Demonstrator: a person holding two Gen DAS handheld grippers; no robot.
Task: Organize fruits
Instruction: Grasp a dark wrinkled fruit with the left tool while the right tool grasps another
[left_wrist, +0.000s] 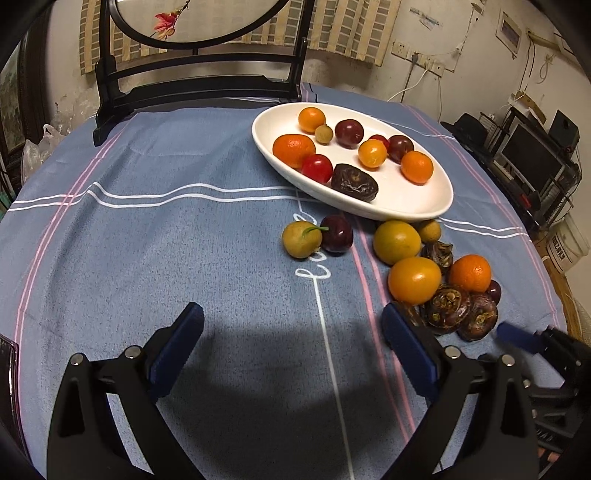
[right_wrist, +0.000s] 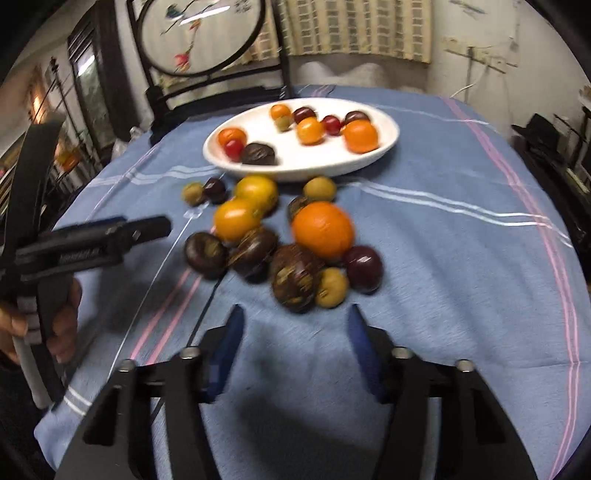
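A white oval plate (left_wrist: 406, 201) holds several small fruits: oranges, red tomatoes, dark plums and a brown one; it also shows in the right wrist view (right_wrist: 384, 146). A loose pile of fruits lies in front of it, with an orange (right_wrist: 322, 229), yellow-orange fruits (left_wrist: 414, 280), dark brown fruits (right_wrist: 295, 277) and a dark cherry (left_wrist: 336, 233). My left gripper (left_wrist: 291, 325) is open and empty above the cloth, left of the pile. My right gripper (right_wrist: 295, 325) is open and empty just short of the pile.
A blue striped cloth (left_wrist: 166, 240) covers the round table. A dark wooden stand with a round embroidered screen (left_wrist: 192, 77) stands at the table's far edge. Shelves with electronics (left_wrist: 535, 155) stand off the table to the right.
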